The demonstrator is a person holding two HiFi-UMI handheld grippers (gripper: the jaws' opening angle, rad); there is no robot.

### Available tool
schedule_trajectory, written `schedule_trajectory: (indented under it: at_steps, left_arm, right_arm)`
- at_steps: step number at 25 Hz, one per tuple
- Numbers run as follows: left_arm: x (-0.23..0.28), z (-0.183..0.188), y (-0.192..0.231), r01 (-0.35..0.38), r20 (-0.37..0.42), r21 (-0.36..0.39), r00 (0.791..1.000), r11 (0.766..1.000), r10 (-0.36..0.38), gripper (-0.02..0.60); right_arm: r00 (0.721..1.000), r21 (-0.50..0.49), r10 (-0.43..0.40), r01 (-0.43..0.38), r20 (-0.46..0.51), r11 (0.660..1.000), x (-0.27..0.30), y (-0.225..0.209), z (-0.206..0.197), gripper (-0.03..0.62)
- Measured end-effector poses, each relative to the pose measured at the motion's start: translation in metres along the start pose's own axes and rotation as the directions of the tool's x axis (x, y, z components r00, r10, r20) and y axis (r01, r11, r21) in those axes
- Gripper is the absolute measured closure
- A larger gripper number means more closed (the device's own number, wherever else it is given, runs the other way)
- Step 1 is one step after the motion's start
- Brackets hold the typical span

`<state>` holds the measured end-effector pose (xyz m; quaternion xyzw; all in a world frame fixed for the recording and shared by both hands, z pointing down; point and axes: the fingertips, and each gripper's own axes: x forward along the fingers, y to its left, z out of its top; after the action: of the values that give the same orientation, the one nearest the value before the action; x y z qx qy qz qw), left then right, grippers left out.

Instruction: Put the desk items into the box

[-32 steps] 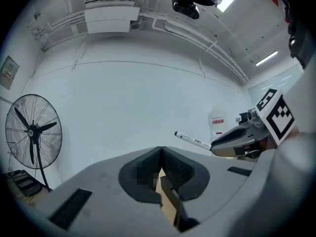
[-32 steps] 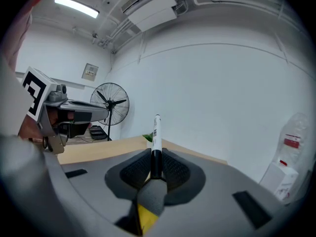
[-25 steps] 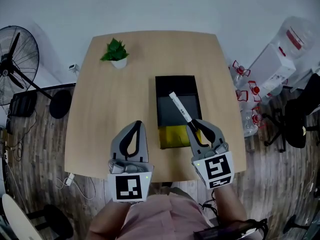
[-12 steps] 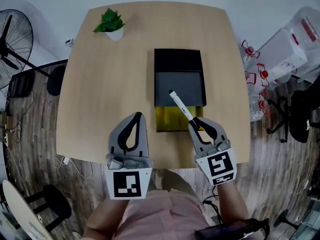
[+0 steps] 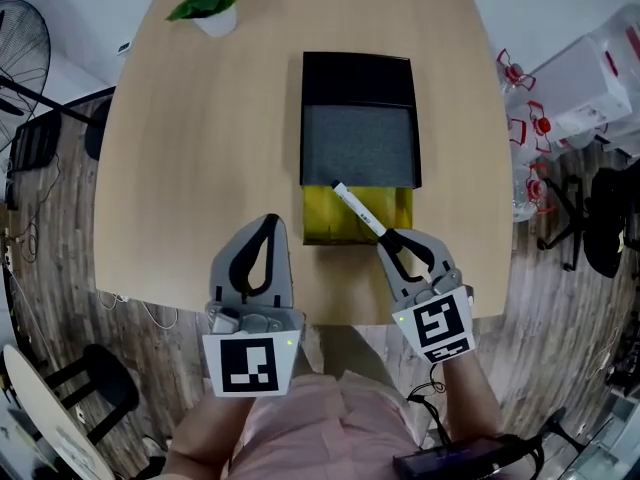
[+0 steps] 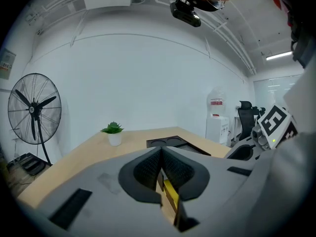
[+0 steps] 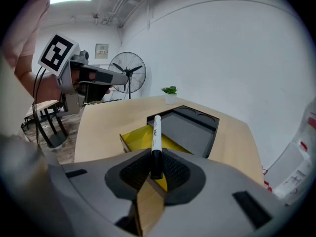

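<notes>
Marker (image 5: 359, 212) is clamped by its dark end in the right gripper (image 5: 388, 240) jaws, its white end reaching over the yellow open section of the box (image 5: 322, 230), probably lined up for dropping in. Left gripper (image 5: 269, 222) hovers over the desk (image 5: 200, 148), jaws together and empty, likely idle.

A white marker (image 5: 360, 211) with a black rear end lies slantwise at centre frame in the head view, its dark end clamped in the right tongs (image 5: 390, 243) and its white tip pointing to the upper left, above a yellow drawer (image 5: 330, 226). That drawer stands pulled out of the near end of a flat black box (image 5: 357, 78) with a grey top panel, which lies lengthwise on the desk (image 5: 200, 168) in the upper middle of the frame.
</notes>
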<state>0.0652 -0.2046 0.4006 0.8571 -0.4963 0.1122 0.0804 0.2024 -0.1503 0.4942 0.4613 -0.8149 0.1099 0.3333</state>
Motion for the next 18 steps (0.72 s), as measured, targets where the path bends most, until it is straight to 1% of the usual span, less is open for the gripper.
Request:
schedule_trajectory:
  at_steps: [3,7,10,18]
  left_arm:
    - [0.003,-0.003,-0.001,-0.005,-0.007,-0.007,1.0,1.0,0.005,0.571]
    - [0.008,-0.004,0.0,-0.012,-0.015,-0.007,1.0,1.0,0.012,0.571]
    - [0.013,-0.006,0.001,-0.019,-0.018,-0.013,1.0,1.0,0.018,0.571]
    - [0.028,-0.008,0.008,-0.034,-0.03,-0.024,0.999,0.999,0.034,0.571]
  right_arm:
    - [0.999,-0.019,0.028,-0.029,-0.028,0.999,0.004,0.001,-0.007,0.525]
    - [0.997,-0.071,0.042,-0.047,-0.071,0.996,0.01,0.0,-0.015,0.525]
    - [0.993,-0.09,0.06,-0.07,-0.106,0.994,0.015,-0.002,-0.021,0.525]
    - [0.966,-0.107,0.152,-0.177,-0.207,0.978,0.031,-0.002,-0.034,0.524]
